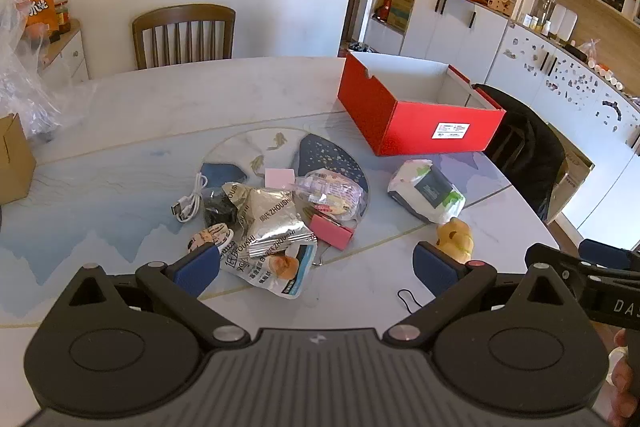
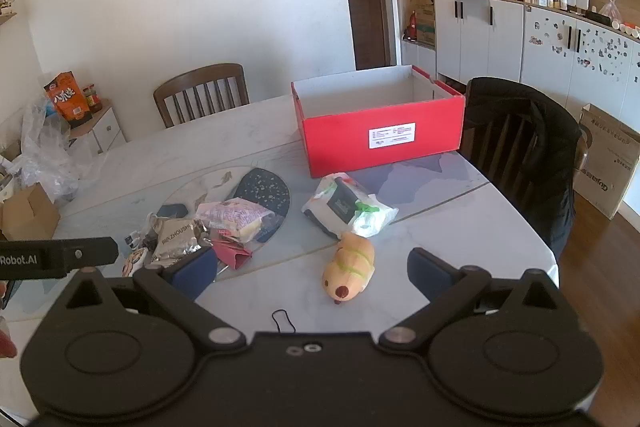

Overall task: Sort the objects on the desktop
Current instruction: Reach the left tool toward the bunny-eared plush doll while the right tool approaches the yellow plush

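Observation:
An open red box (image 1: 416, 123) (image 2: 380, 139) stands at the table's far right and looks empty. A pile lies mid-table: silver snack bags (image 1: 272, 223) (image 2: 174, 239), a clear bag of sweets (image 1: 332, 193) (image 2: 234, 217), a pink box (image 1: 330, 230) (image 2: 232, 255), a white USB cable (image 1: 190, 201). A wet-wipes pack (image 1: 428, 193) (image 2: 348, 209) and a yellow plush toy (image 1: 456, 237) (image 2: 350, 269) lie to the right. My left gripper (image 1: 316, 269) is open above the table's near side, by the pile. My right gripper (image 2: 312, 275) is open, the toy between its fingers' line.
A black hair tie (image 1: 408, 301) (image 2: 283, 321) lies near the front edge. A brown carton (image 1: 14, 159) and plastic wrap (image 1: 24, 83) sit at the left. Chairs stand behind (image 1: 184, 35) and right of the table (image 2: 520, 155).

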The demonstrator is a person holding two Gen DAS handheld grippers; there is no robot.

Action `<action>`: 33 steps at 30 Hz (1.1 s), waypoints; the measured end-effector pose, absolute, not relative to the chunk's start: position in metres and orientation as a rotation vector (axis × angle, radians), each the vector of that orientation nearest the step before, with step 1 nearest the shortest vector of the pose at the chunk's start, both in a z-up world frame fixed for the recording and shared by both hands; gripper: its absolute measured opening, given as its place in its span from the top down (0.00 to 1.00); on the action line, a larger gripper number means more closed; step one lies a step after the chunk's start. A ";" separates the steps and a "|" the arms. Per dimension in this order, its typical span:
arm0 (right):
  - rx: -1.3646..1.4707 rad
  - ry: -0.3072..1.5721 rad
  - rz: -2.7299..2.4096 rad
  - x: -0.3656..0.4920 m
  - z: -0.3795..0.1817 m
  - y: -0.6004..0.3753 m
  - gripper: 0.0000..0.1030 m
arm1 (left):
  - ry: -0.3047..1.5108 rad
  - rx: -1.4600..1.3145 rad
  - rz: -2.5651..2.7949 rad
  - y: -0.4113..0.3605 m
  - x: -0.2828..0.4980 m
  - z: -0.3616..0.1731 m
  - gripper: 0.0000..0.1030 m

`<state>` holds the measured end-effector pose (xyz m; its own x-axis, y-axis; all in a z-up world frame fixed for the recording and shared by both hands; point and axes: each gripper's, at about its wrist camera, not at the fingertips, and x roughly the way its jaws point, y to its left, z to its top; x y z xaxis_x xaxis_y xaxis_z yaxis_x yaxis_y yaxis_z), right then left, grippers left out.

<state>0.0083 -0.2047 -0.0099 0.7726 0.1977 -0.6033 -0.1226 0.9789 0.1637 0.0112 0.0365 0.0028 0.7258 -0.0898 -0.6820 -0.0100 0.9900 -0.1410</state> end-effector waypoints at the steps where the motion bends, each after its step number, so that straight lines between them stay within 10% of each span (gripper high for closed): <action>1: 0.118 0.666 0.173 0.008 -0.010 -0.204 0.01 | 0.758 -0.139 -0.045 0.037 0.012 0.003 0.00; 33: 0.095 0.667 0.096 0.032 -0.020 -0.182 0.02 | 0.752 -0.181 -0.092 0.077 0.043 -0.006 0.00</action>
